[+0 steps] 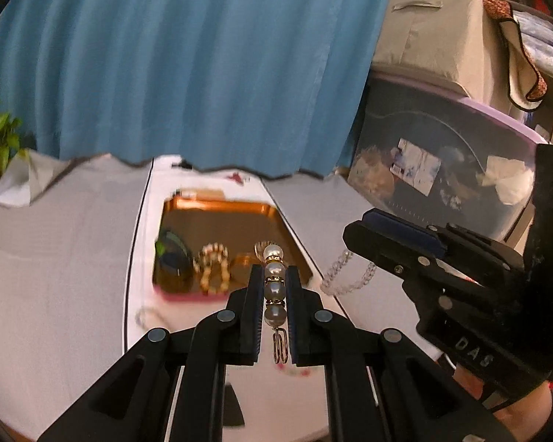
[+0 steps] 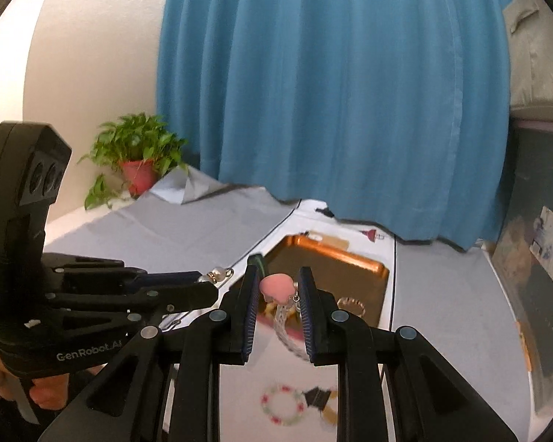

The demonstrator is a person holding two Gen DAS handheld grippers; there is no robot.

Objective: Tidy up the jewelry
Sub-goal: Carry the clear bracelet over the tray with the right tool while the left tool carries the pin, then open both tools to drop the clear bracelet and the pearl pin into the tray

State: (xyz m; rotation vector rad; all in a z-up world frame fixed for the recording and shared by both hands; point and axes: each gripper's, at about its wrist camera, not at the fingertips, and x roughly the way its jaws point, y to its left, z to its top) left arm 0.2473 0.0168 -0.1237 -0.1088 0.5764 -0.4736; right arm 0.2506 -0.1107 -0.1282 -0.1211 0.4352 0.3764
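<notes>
Jaws on the left gripper were clamped on a pearl clip, right gripper pinched a crystal bracelet, both lifted, probably headed for the tray.

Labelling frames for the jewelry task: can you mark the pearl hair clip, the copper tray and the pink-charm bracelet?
pearl hair clip (image 1: 274, 289): left wrist view, third pearl.
copper tray (image 2: 354, 256): right wrist view, far rim.
pink-charm bracelet (image 2: 276, 284): right wrist view, pink charm.

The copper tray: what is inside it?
Inside the tray: a dark bangle, a beaded bracelet and a gold ring. The left tool, gripping a pearl clip, covers the near right corner.
</notes>
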